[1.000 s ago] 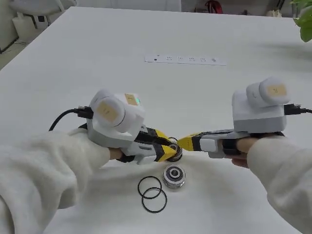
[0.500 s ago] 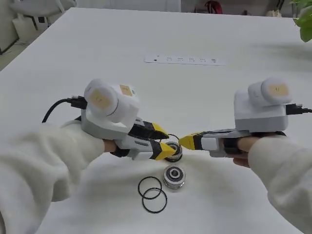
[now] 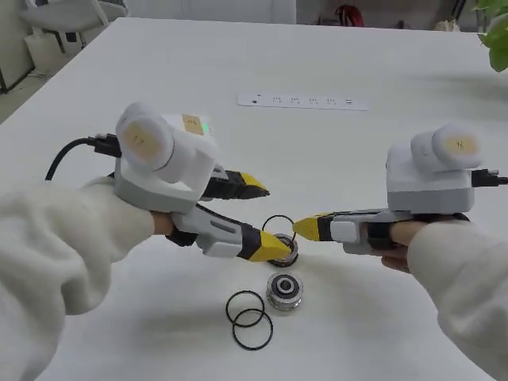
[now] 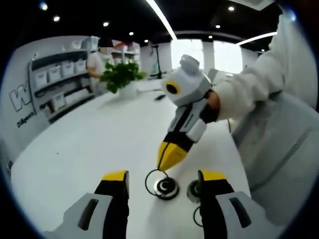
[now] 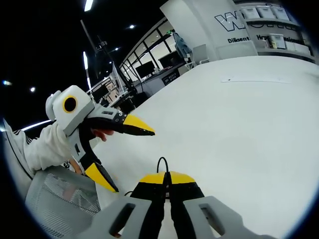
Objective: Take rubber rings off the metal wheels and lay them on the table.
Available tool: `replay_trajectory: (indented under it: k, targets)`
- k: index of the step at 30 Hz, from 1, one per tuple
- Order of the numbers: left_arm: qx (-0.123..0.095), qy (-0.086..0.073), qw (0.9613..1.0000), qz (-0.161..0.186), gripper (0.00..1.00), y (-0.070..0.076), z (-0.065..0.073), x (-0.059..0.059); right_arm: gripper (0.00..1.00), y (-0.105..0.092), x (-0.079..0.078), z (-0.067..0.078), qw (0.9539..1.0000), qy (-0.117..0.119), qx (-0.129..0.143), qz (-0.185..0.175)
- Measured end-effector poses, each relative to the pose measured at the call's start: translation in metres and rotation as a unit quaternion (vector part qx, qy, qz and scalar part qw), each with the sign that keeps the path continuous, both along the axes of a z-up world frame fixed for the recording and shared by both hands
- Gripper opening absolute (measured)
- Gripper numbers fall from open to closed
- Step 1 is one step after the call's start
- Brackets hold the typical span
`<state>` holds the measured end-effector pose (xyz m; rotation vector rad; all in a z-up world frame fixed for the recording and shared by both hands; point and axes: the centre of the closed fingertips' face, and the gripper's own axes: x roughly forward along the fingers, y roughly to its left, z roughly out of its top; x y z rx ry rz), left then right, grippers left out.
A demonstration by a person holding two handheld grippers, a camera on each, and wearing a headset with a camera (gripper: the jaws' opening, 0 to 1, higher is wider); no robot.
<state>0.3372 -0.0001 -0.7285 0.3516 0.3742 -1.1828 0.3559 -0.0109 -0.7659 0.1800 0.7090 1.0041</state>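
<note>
Black rubber rings [image 3: 248,317], silver metal wheels [image 3: 283,290], white table [image 3: 238,63], yellow-and-black jaws, cream sleeves [image 3: 63,238].

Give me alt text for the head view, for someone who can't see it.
The right gripper, jaws shut, pinches a black rubber ring partly lifted off a metal wheel on the white table; the open left gripper has one jaw at that wheel. Nearer the camera lie a second wheel and two loose rings.

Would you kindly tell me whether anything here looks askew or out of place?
One rubber ring stands up in a loop over the farther wheel, pinched in the shut right gripper, instead of lying flat. Nothing else stands out.
</note>
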Motion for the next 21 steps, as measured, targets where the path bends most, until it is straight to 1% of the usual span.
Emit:
replay_trajectory:
  k: [1,2,3,4,5,8,11,14,16,17,18,19,21]
  targets:
    - [0.0,-0.003,1.0,0.001,0.59,0.001,0.003,0.0,0.0,0.0,0.0,0.001,1.0,-0.001,0.001,0.0]
    - [0.0,-0.009,1.0,0.002,0.6,0.002,0.006,0.001,0.0,0.0,0.0,0.002,1.0,-0.002,0.001,0.001]
    - [0.0,-0.02,0.9998,0.005,0.6,0.004,0.011,0.003,0.0,0.001,0.0,0.003,1.0,-0.003,0.002,0.0]
    - [0.0,-0.024,0.9997,0.006,0.61,0.005,0.014,0.003,0.0,0.001,0.0,0.005,1.0,-0.004,0.006,0.0]
    - [-0.004,-0.028,0.9996,0.008,0.63,0.007,0.019,0.004,0.0,0.001,0.001,0.006,1.0,-0.005,0.007,0.0]
    - [-0.01,-0.035,0.9992,0.015,0.67,0.012,0.026,0.005,0.0,0.003,0.002,0.012,0.9998,-0.01,0.015,0.0]
    - [-0.014,-0.037,0.999,0.022,0.7,0.019,0.03,0.005,0.0,0.004,0.002,0.014,0.9998,-0.013,0.017,0.001]
    - [-0.015,-0.038,0.9987,0.029,0.75,0.028,0.032,0.003,0.0,0.007,0.0,0.019,0.9996,-0.016,0.022,0.005]
    - [-0.02,-0.041,0.9985,0.03,0.76,0.031,0.033,0.0,0.0,0.01,-0.001,0.022,0.9995,-0.018,0.026,0.008]
    - [-0.027,-0.039,0.9985,0.029,0.77,0.031,0.033,-0.001,0.0,0.012,-0.002,0.024,0.9993,-0.021,0.029,0.011]
    - [-0.029,-0.033,0.9986,0.028,0.77,0.031,0.032,-0.003,0.0,0.013,-0.002,0.026,0.9992,-0.023,0.03,0.012]
    - [-0.026,-0.028,0.9988,0.029,0.78,0.031,0.03,-0.004,0.0,0.015,-0.003,0.028,0.999,-0.027,0.031,0.015]
    - [-0.024,-0.031,0.9989,0.027,0.81,0.031,0.03,-0.006,0.0,0.018,-0.005,0.031,0.9988,-0.03,0.034,0.02]
